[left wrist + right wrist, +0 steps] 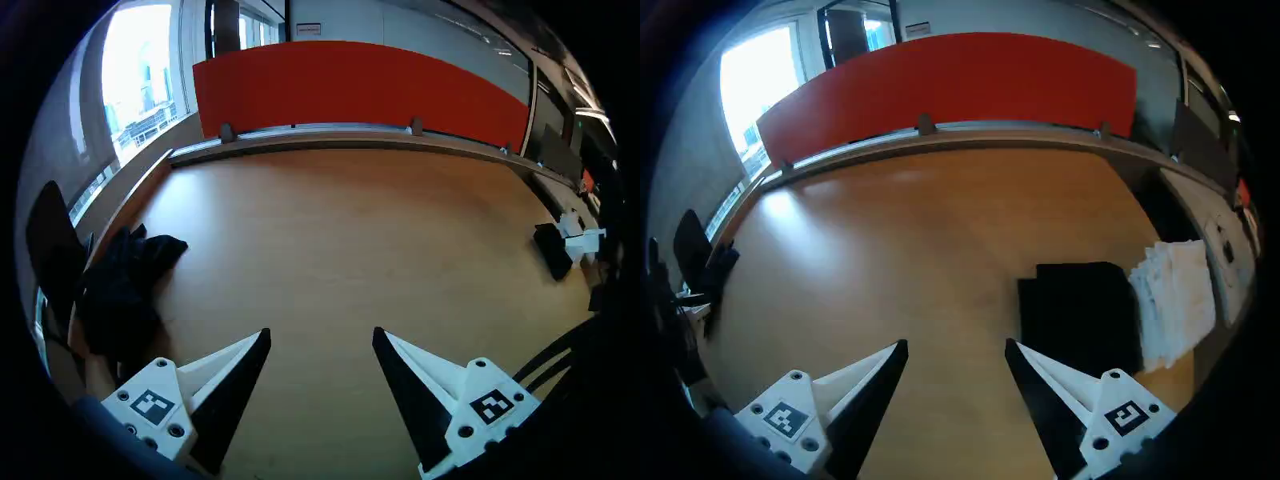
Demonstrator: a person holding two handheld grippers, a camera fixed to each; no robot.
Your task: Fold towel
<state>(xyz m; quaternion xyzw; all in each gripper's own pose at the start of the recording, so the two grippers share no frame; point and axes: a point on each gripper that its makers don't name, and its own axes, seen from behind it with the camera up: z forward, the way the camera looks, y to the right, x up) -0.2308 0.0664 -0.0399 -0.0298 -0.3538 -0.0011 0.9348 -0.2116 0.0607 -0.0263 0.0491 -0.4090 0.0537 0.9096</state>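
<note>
— As far as can be judged, partly done. One black towel (pixel 1076 308) lying flat and squared off, just ahead of the right gripper (pixel 956 342), beyond its right finger. Looks folded already.

— And beside it?

— Farther right, a white folded stack (pixel 1176 300), touching the black towel or just short of it; cannot tell which. Reads as finished work too.

— Left to do?

— Off to the left of the left gripper (pixel 321 330), a dark crumpled heap (pixel 120 288), well apart from the fingers and close to the bench (pixel 336 232) edge. Not folded, by the look of it. Hard to say whether one towel or several.

— Grippers?

— Both with fingers spread wide and nothing between them, hanging over bare wood. Neither touching any cloth.

— Farther out?

— Long red divider panel (pixel 360 88) along the far side of the bench, straight ahead. Bright window (pixel 136 80) beyond, to the left.

— So, next?

— Probably fetching from the dark crumpled heap, spreading flat on the bare middle, folding, then stacking with the rest. Only a guess.
</note>
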